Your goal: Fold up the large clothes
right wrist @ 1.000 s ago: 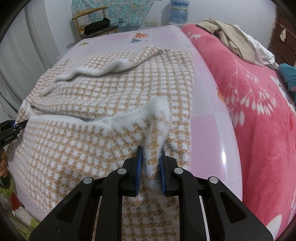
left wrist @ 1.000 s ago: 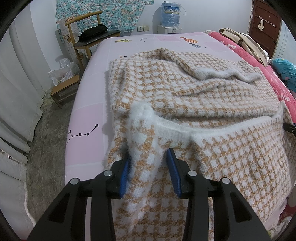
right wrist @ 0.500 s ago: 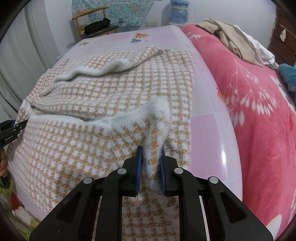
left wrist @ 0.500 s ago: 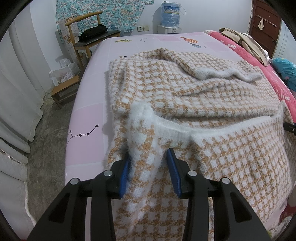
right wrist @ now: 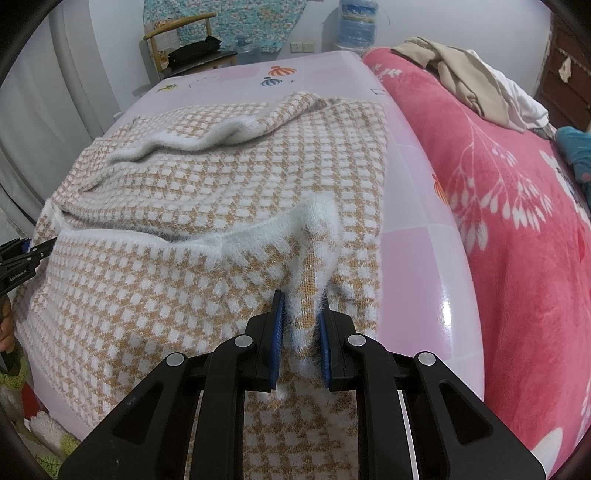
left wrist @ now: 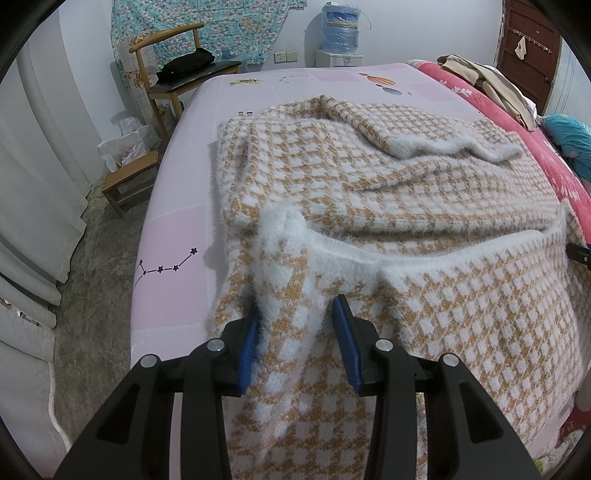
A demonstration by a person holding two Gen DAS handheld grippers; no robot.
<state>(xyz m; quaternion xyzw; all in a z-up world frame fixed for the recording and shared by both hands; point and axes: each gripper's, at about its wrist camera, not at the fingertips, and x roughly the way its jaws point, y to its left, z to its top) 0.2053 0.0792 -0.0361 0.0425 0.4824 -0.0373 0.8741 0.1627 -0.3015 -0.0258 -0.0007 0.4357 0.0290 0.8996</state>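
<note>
The near end of the sweater [left wrist: 388, 192] runs under both grippers and out of the bottom of each view, so its lowest hem is cut off, and whatever lies beneath the folded-over flap is hidden. In the right wrist view only the tip of the left gripper [left wrist: 295, 314] shows at the left edge, with a sliver of the person's hand too small to make out. There is one sweater, two grippers, one wooden chair [left wrist: 173, 59], one water bottle [left wrist: 341, 26] against the far wall, and one pile of beige clothing [right wrist: 465, 77] on the red blanket [right wrist: 517, 221]. The sweater is a fuzzy knit in tan and white checks with a white fluffy trim; it lies spread across the pink sheet [left wrist: 173, 251] of the bed, its near edge raised into a flap and a sleeve lying across its far part. The left gripper's blue pads sit wide apart around a bunched corner of the trim, clasping it. The right gripper [right wrist: 298, 314] pinches the opposite corner between narrower pads.
</note>
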